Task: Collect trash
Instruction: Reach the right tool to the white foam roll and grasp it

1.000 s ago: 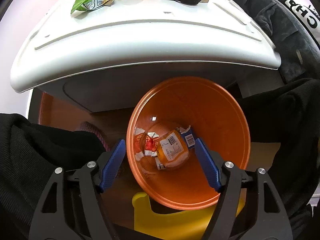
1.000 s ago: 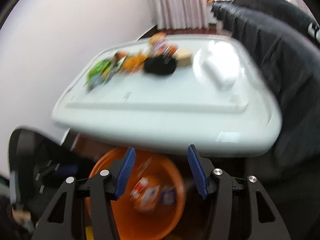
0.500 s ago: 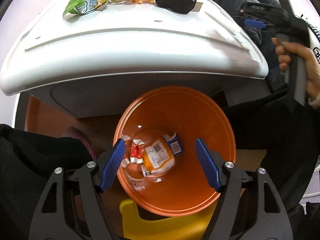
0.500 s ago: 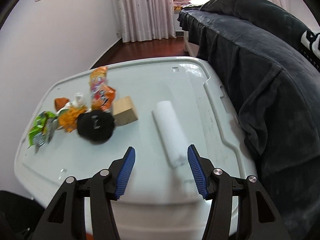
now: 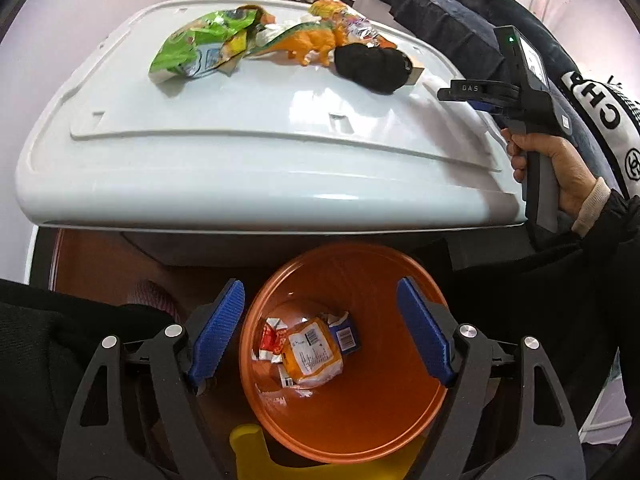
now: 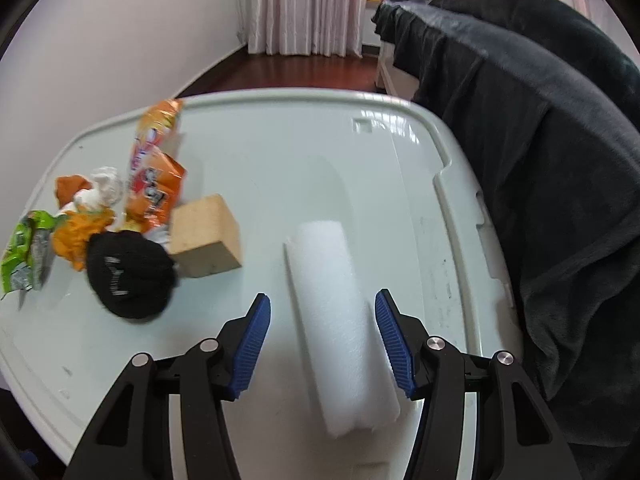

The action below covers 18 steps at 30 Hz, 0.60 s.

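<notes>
My left gripper (image 5: 320, 332) is open and empty above an orange bin (image 5: 372, 408) on the floor, which holds several crumpled wrappers (image 5: 310, 350). My right gripper (image 6: 322, 340) is open over the white table (image 6: 280, 152), its jaws on either side of a white foam roll (image 6: 336, 304), not closed on it. On the table's left lie a green wrapper (image 6: 24, 252), an orange snack bag (image 6: 154, 176), crumpled white paper (image 6: 104, 188), an orange toy dinosaur (image 5: 312, 42), a black cloth ball (image 6: 128, 272) and a tan block (image 6: 206, 234). The right gripper also shows in the left wrist view (image 5: 460, 90).
A dark blanket (image 6: 540, 140) covers the sofa along the table's right edge. A yellow object (image 5: 256, 456) sits under the bin. The white wall is at left; curtains (image 6: 304, 4) and wooden floor lie beyond the table.
My right gripper rose from beside the bin to above the table and moved forward over the foam roll. My left gripper lifted and tilted up, showing more tabletop.
</notes>
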### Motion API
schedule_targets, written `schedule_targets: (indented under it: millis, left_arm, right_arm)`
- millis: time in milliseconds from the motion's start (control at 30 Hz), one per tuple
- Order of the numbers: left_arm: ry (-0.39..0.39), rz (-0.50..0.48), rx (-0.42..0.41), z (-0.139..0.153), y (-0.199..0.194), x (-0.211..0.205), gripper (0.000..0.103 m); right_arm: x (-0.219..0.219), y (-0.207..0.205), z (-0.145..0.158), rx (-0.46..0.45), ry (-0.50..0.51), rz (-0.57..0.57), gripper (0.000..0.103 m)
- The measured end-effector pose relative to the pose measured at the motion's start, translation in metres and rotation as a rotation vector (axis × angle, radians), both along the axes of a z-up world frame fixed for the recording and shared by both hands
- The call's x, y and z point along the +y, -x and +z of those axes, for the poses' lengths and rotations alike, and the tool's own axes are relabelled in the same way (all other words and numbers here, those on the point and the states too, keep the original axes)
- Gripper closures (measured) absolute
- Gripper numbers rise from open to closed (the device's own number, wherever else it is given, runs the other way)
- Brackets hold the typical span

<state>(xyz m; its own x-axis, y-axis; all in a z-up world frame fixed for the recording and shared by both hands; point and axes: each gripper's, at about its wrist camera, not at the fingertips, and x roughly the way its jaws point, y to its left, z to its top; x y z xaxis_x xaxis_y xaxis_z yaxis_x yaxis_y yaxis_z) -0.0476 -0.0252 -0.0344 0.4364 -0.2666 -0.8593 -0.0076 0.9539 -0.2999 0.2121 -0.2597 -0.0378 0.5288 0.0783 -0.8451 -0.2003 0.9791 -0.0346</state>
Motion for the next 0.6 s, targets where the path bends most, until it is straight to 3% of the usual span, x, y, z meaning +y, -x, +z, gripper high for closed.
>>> schedule_targets:
  millis: [200, 267, 300, 600]
  left_arm:
    - [0.008, 0.004, 0.018, -0.008, 0.0, 0.002, 0.026]
    - [0.008, 0.003, 0.018, -0.008, 0.0, 0.002, 0.026]
    - [0.007, 0.002, 0.017, -0.007, 0.001, 0.002, 0.026]
    - [-0.016, 0.004, 0.016, -0.01, 0.002, -0.001, 0.026]
  right_arm:
    - [0.005, 0.001, -0.006, -0.005, 0.044, 0.008, 0.049]
    - [0.009, 0.005, -0.005, -0.021, 0.062, 0.018, 0.057]
    - [0.01, 0.008, -0.005, -0.029, 0.076, 0.017, 0.068]
    - [0.019, 0.024, -0.006, -0.079, 0.14, 0.026, 0.075]
